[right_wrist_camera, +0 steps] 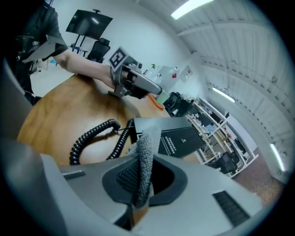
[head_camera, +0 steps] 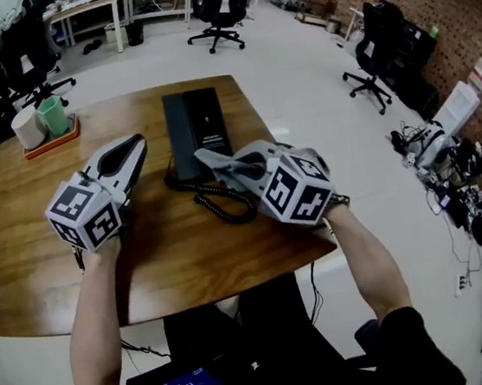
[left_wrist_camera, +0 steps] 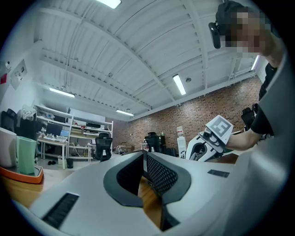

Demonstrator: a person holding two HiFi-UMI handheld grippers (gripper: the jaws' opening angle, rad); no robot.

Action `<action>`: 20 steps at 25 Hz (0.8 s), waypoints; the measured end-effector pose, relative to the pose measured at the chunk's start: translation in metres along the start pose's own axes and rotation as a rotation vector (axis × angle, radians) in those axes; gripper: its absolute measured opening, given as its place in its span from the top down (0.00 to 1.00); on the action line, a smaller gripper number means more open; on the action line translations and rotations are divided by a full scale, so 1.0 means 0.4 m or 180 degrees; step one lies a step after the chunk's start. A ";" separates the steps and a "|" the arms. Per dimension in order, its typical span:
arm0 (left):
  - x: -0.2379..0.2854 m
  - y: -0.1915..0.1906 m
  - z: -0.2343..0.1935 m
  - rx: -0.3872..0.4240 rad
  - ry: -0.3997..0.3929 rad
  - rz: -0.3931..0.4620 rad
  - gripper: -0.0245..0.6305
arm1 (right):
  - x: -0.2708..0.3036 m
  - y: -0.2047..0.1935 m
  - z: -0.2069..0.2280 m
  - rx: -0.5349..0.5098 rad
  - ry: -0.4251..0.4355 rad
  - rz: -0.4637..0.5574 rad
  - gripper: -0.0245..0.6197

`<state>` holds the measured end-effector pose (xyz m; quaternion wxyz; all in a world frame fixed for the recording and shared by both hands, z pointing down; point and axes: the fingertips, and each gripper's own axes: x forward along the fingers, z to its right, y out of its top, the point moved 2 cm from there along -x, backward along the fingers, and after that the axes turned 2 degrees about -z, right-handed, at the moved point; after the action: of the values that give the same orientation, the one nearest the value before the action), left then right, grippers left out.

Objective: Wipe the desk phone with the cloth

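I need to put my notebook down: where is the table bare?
Bare wood runs along the near edge of the table, and on the left between the tray and the left gripper. The strip right of the desk phone is free too. The middle is crowded: coiled cord, right gripper and cloth.

Head view: the near end of the desk phone (head_camera: 195, 119) is covered by the right hand-held gripper (head_camera: 213, 159) and the cloth (head_camera: 225, 167) it pinches. The label print on the phone is too small to read. The coiled cord (head_camera: 225, 205) runs under that gripper, its end hidden. The table (head_camera: 23, 266) is cut off at the picture's left edge. Right gripper view: the cloth's lower end is lost between the jaws. Left gripper view: the white cup (left_wrist_camera: 5, 147) is sliced by the left edge — the orange tray (left_wrist_camera: 23, 175) under it shows only in part.
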<state>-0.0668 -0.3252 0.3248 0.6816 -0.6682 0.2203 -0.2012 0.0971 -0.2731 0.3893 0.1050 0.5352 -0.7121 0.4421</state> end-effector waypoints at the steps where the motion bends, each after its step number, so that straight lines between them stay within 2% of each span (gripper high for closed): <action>1: -0.001 -0.002 0.007 -0.0022 -0.0043 0.0007 0.94 | -0.012 0.006 -0.002 0.0122 -0.0033 0.0132 0.92; 6: 0.021 0.001 0.035 0.0002 -0.0253 0.0112 0.94 | -0.118 0.048 0.120 0.1177 -0.0629 0.1343 0.92; 9: 0.033 0.015 0.035 0.0005 -0.0365 0.0181 0.94 | -0.183 0.057 0.162 0.1431 -0.0880 0.1844 0.92; 11: 0.031 0.024 0.045 -0.0038 -0.0400 0.0168 0.94 | -0.211 0.055 0.155 0.1416 -0.0961 0.1934 0.92; 15: 0.018 0.056 0.063 0.0005 -0.0361 0.0150 0.94 | -0.219 0.064 0.129 0.1144 -0.1088 0.1871 0.92; 20: -0.003 0.010 0.032 -0.0142 -0.0355 0.0106 0.94 | -0.203 0.102 0.096 0.0744 -0.1161 0.1790 0.92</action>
<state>-0.0606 -0.3137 0.3208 0.6810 -0.6896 0.1975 -0.1473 0.1076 -0.2458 0.2952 -0.2116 0.3968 -0.7832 0.4293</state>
